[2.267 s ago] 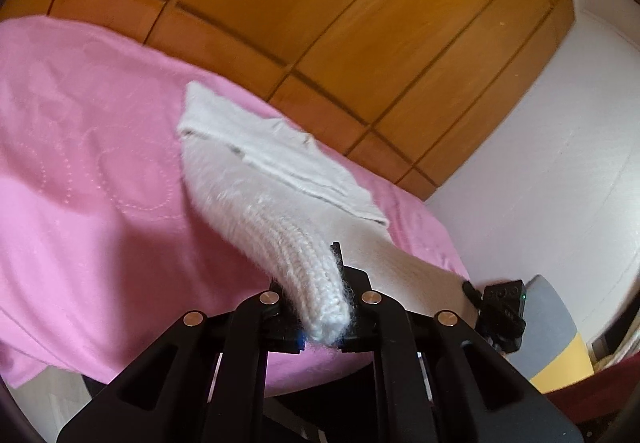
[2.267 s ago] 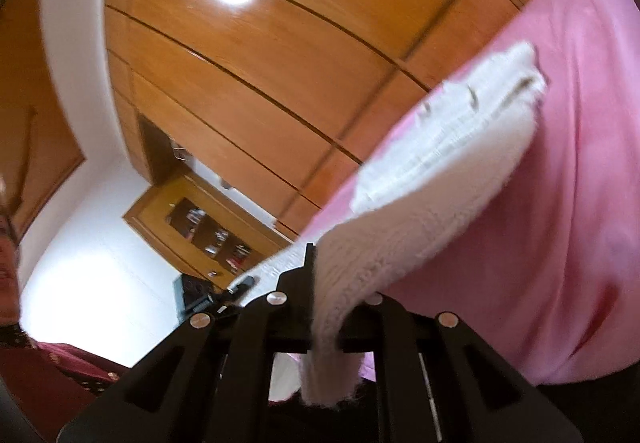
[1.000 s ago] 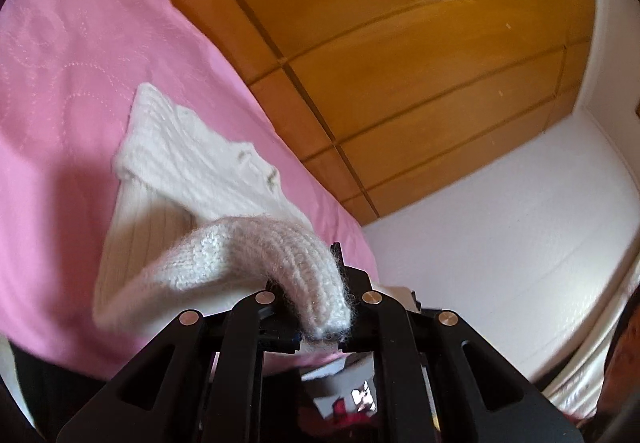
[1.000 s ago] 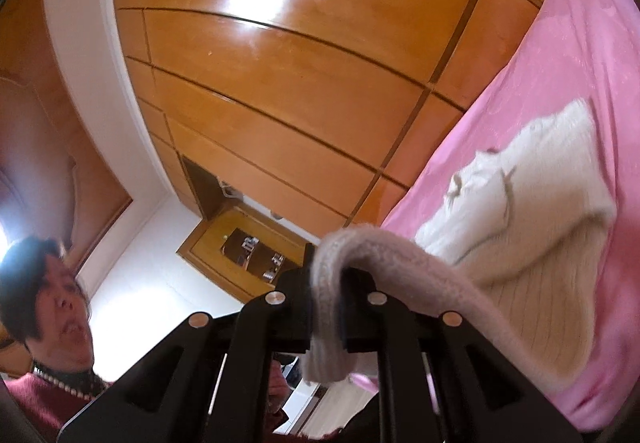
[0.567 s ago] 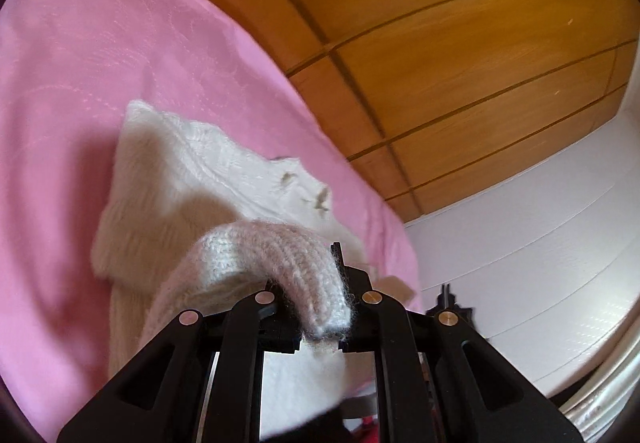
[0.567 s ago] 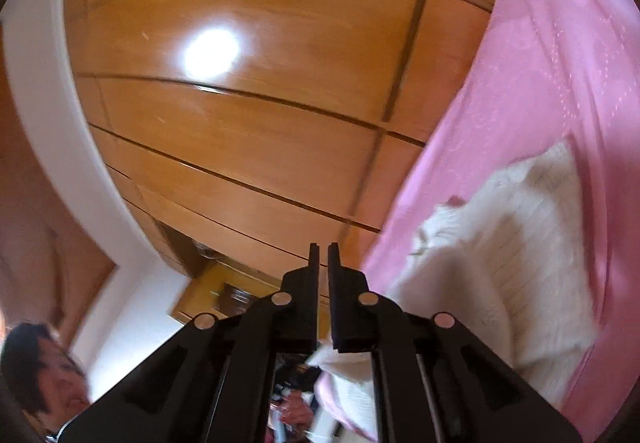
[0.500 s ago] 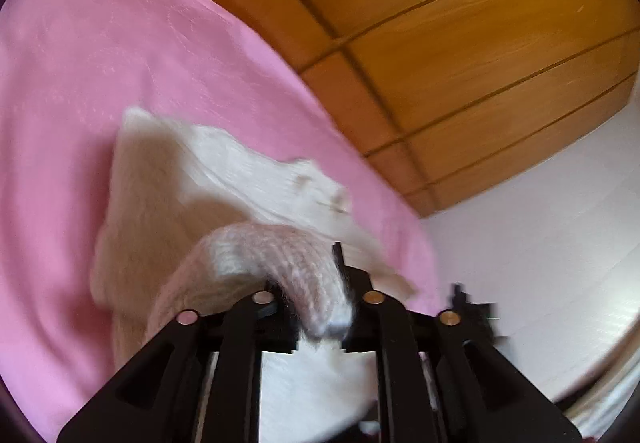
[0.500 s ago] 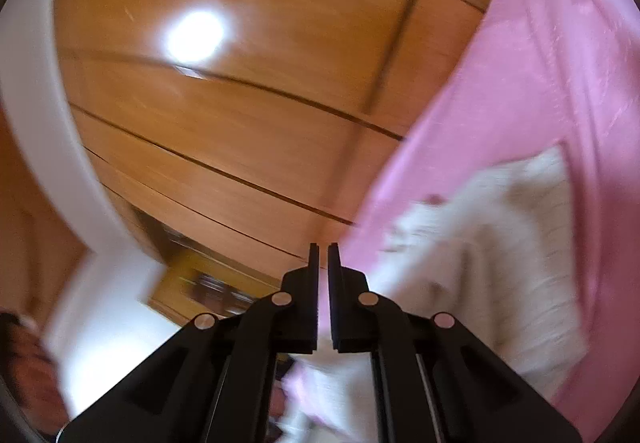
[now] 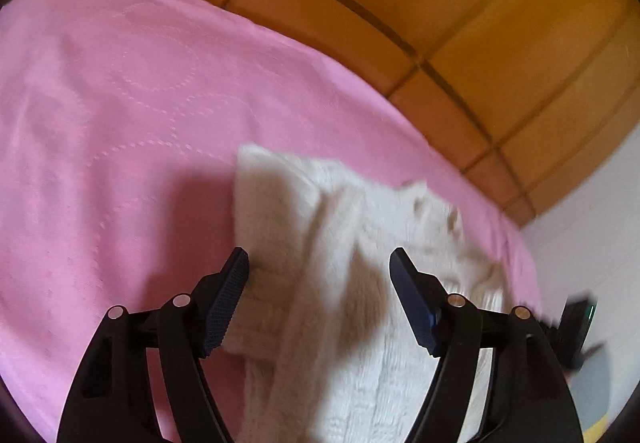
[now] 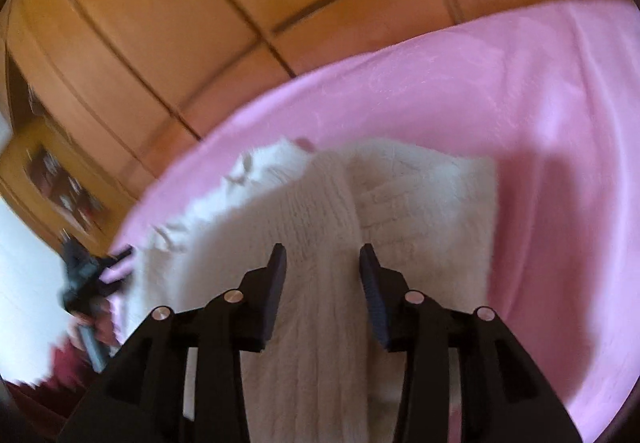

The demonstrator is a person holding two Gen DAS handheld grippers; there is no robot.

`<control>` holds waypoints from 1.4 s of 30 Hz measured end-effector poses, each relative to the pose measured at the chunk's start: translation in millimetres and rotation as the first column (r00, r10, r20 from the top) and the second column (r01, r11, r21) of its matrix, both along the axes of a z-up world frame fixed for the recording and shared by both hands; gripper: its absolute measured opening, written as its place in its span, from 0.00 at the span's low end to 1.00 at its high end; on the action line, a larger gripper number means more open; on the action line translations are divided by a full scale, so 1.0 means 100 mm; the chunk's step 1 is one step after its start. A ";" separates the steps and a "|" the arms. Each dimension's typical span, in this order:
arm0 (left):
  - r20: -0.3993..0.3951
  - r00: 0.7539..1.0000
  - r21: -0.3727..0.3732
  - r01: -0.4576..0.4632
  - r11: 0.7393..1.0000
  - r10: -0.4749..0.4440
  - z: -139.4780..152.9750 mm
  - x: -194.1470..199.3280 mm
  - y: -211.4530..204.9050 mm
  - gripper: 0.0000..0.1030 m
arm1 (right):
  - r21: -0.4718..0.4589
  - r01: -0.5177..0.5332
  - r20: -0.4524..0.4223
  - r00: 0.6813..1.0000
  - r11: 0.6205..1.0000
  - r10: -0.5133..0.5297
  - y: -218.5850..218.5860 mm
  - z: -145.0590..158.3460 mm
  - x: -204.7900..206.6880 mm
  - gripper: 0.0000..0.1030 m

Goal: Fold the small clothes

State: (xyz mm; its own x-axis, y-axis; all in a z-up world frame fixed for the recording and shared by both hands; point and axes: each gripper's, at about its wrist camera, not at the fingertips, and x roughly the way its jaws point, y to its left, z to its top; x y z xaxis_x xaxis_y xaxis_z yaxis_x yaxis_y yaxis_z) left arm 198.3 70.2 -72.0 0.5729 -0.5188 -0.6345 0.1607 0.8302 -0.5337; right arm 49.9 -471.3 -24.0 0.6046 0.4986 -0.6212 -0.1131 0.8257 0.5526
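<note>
A small white knitted sweater (image 9: 344, 263) lies folded on the pink bedspread (image 9: 120, 115). My left gripper (image 9: 319, 263) is open and empty, its fingers spread wide just above the sweater's near part. In the right wrist view the same sweater (image 10: 400, 203) lies on the pink bedspread (image 10: 540, 103), with a sleeve laid down its middle. My right gripper (image 10: 323, 259) is open and empty above that sleeve. Both views are blurred.
Wooden wardrobe panels (image 9: 440, 3) stand behind the bed. A white wall (image 9: 592, 243) is at the right. The other gripper (image 10: 86, 275) shows at the left of the right wrist view, with a wooden cabinet (image 10: 48, 179) behind it.
Both grippers have let go of the sweater's sleeves and opened. The sleeves now lie on the sweater's body. Both cameras have tilted down toward the bed.
</note>
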 end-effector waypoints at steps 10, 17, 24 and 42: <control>0.048 0.993 0.312 0.092 0.946 -0.112 0.03 -0.06 -0.37 0.18 | -0.641 -0.123 0.027 0.983 0.758 0.183 0.85 0.03 0.16 0.06; 0.157 0.988 0.172 -0.039 0.984 0.012 0.47 0.01 -0.14 0.05 | -0.531 0.103 0.160 0.987 0.841 -0.020 0.42 0.44 0.21 0.05; 0.101 0.991 0.261 -0.114 0.959 0.090 0.09 0.41 -0.37 0.05 | -0.329 0.265 -0.048 0.954 0.907 -0.296 -0.11 -0.23 0.60 0.05; 0.138 0.963 0.237 -0.260 0.936 0.233 -0.12 0.12 -0.28 0.91 | -0.360 0.317 0.051 0.946 0.877 -0.321 -0.05 -0.47 0.47 0.14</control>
